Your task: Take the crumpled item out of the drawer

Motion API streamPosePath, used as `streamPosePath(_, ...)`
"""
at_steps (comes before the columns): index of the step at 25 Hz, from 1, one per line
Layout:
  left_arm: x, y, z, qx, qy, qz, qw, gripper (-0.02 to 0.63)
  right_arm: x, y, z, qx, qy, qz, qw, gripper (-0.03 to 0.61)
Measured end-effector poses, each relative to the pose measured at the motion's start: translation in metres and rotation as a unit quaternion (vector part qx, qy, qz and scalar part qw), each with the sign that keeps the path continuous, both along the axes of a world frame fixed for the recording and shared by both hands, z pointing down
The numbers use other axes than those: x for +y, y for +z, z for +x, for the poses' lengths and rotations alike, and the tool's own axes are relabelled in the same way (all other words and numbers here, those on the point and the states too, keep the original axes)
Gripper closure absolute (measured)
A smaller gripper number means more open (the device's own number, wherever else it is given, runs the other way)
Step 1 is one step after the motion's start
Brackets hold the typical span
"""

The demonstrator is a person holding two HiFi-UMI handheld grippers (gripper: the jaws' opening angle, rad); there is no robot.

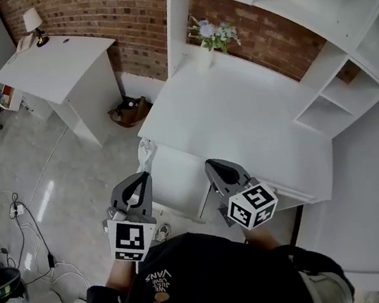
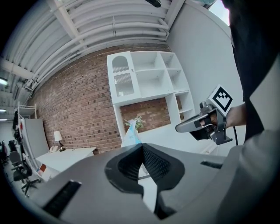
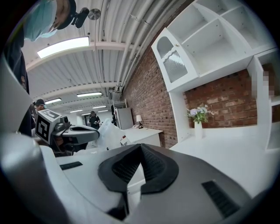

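My left gripper (image 1: 143,179) has its fingers pressed together on the crumpled item (image 1: 145,150) — a pale, whitish wad with a faint blue tint, pinched at its lower end and sticking up past the fingertips. It hangs in the air in front of the near-left corner of the white surface (image 1: 241,117), above what looks like the pulled-out drawer (image 1: 177,185). My right gripper (image 1: 213,166) is just beside the left one, over the front edge of the surface, its fingers fully together with nothing between them. At the back of the surface, against the brick wall, stands a vase of flowers (image 1: 208,50), well apart from both grippers.
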State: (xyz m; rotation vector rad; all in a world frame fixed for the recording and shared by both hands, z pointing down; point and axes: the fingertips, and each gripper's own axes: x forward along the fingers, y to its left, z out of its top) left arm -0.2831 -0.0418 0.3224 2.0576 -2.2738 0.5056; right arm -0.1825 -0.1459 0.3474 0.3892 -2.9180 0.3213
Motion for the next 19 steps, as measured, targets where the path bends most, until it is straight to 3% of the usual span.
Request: streamPosePath(19, -0.018, -0.002, 0.002, 0.013, 0.020, 0.016, 0.9996, 0.608, -0.010, 0.007, -0.011, -0.004, 0.015, -0.002, 1.000, 0.578)
